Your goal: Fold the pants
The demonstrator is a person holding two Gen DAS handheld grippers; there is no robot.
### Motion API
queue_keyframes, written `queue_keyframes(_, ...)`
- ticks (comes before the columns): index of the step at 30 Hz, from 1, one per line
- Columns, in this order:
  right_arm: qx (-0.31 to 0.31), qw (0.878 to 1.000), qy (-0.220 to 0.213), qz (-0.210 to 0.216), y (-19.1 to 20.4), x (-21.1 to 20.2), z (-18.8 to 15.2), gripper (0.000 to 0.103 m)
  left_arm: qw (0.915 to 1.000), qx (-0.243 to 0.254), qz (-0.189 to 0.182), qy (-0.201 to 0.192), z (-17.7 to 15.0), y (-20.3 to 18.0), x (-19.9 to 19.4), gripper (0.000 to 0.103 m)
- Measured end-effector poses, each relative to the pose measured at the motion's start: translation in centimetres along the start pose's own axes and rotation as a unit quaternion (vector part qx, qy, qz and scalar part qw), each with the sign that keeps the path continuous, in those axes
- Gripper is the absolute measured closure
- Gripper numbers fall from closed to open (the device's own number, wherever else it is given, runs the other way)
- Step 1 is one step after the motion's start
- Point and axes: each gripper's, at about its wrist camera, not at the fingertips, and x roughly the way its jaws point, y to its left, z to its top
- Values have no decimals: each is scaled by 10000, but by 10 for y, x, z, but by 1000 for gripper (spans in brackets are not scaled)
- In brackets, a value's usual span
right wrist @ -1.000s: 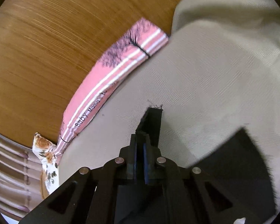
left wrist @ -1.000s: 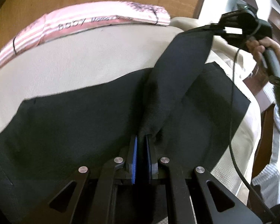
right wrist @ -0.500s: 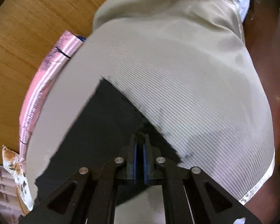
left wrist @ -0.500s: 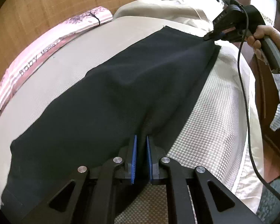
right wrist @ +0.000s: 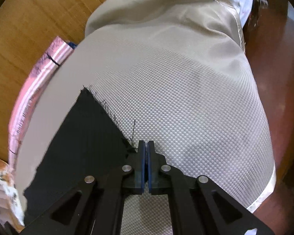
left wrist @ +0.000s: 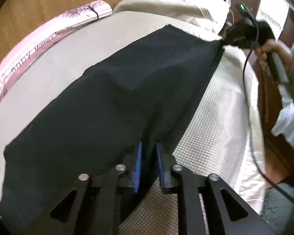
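Note:
Black pants point(left wrist: 107, 101) lie flat and lengthwise on a beige textured bed cover point(left wrist: 215, 117). My left gripper point(left wrist: 148, 145) is at their near end, its blue pads point(left wrist: 138, 162) parting. A loose ridge of black cloth stands between them and neither pad presses on it. A hand point(left wrist: 272, 49) holds my right gripper point(left wrist: 224, 39) at the far corner. In the right wrist view the right gripper point(right wrist: 146, 143) rests low on the bed cover point(right wrist: 186, 98), its pads almost together at the frayed corner of the pants point(right wrist: 84, 137), which spread away to the left.
A pink striped roll with printed lettering point(left wrist: 29, 52) lies along the bed's far side against a wooden panel point(left wrist: 49, 0). Dark wooden furniture point(right wrist: 274, 58) stands by the bed's right edge. A black cable point(left wrist: 247, 98) hangs from the right gripper.
The pants leg, held up between both grippers a second ago, now lies flat on the bed. The right gripper has come down to the cover. The left pads have drawn apart.

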Motion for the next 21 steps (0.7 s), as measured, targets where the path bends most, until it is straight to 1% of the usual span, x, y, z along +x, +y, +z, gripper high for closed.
queue_keyframes(1,12,10000,-42,5,-2,-4,0,94,9998,-143,-106,-55,0,6,-5,69)
queue_keyframes(2,62,9999,-78,38,-3,-9,0,94,9995,-241,-166,-105,0,11,-11,65)
queue_keyframes(4,81,9998,-155,70,-2,-18,0,94,9981,-444,-279,-326,-1,21,-26,53)
queue_keyframes(5,26,9998,-196,84,1,-23,-1,94,9975,-504,-276,-399,-1,25,-32,51)
queue_keyframes(7,-184,9993,-209,234,15,-33,-4,94,9964,-631,-222,-513,-4,34,-43,50)
queue_keyframes(10,-576,9967,-76,565,43,-42,-17,90,9949,-879,-122,-474,-12,49,-46,50)
queue_keyframes(12,-825,9936,104,761,62,-42,-31,82,9935,-1073,-126,-371,-19,56,-42,50)
queue_keyframes(14,-1156,9887,301,905,84,-38,-50,80,9932,-1131,-97,-248,-27,56,-36,50)
queue_keyframes(16,-1425,9829,511,1043,103,-33,-67,80,9944,-1050,0,-137,-34,52,-29,50)
queue_keyframes(19,-1746,9758,749,1082,120,-20,-90,80,9950,-990,53,72,-43,45,-17,50)
queue_keyframes(21,-1842,9751,828,920,121,-10,-97,81,9958,-915,81,37,-43,43,-18,50)
